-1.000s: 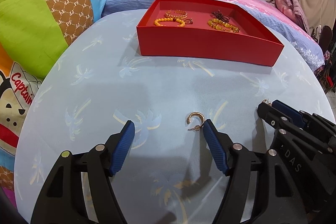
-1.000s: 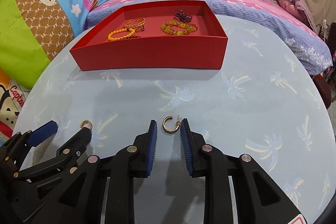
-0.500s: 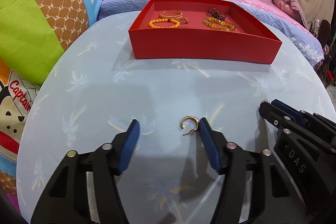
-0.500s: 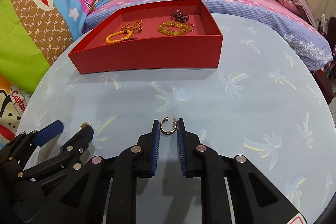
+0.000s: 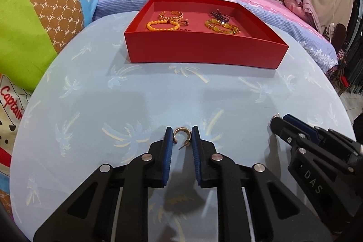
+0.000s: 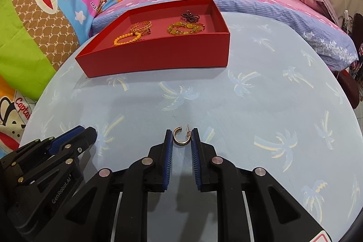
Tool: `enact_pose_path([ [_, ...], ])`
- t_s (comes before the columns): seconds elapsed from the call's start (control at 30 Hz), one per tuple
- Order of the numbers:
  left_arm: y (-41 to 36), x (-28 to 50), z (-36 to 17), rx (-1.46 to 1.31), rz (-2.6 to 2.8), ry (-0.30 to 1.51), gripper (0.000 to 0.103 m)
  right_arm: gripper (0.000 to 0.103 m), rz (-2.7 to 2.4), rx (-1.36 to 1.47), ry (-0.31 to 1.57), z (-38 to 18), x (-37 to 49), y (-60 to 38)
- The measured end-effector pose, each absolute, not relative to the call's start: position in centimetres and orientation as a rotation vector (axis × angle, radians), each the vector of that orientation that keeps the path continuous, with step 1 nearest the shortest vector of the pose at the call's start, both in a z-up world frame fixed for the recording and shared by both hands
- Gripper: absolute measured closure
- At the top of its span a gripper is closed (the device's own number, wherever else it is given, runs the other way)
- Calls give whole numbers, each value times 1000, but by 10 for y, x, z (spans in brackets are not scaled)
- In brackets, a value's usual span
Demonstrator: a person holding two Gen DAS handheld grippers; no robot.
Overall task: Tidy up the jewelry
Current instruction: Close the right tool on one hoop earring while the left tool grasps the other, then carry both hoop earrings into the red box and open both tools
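Item: two gold half-hoop earrings on the pale blue palm-print tablecloth [image 5: 90,106], one per gripper, both well short of the red tray [image 5: 204,53]
Left gripper [image 5: 181,137]: pads drawn in close on either side of the left earring [image 5: 180,133]; contact looks likely but cannot be confirmed. One second ago this gripper was spread wide with the hoop beside its right pad only
Right gripper [image 6: 181,138]: pinching the right earring [image 6: 181,137], hoop spanning both pads, post against the right one; gap narrower than a second ago
Tray contents: orange bead bracelet [image 5: 163,26], gold chain bangle [image 5: 170,14], amber bracelet [image 5: 222,26], dark beaded piece [image 5: 219,14]
Handling: finish the left squeeze across the hoop's width, not the thin post; lift both straight up, slowly
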State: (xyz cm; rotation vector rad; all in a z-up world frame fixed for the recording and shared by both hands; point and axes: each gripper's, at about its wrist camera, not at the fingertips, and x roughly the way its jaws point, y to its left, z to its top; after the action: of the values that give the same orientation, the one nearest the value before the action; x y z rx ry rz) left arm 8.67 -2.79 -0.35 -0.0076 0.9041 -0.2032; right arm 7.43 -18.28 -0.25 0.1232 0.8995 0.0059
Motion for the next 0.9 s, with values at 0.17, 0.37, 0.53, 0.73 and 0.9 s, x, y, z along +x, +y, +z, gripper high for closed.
enact_pose_path([
  [0.17,-23,86,-1,-68,-222,930,87,87,15,143,896,2,68,-186],
  [0.37,-26,86,11,-60,-225,917,87,87,37,153,874,13,66,-187],
  [0.53,-33,97,28,-38,-237,884,87,87,55,132,843,27,73,-183],
  [0.73,-41,119,48,-15,-254,844,87,87,67,101,793,49,94,-181],
  [0.9,-45,146,62,-3,-262,816,87,87,65,95,762,64,121,-184],
])
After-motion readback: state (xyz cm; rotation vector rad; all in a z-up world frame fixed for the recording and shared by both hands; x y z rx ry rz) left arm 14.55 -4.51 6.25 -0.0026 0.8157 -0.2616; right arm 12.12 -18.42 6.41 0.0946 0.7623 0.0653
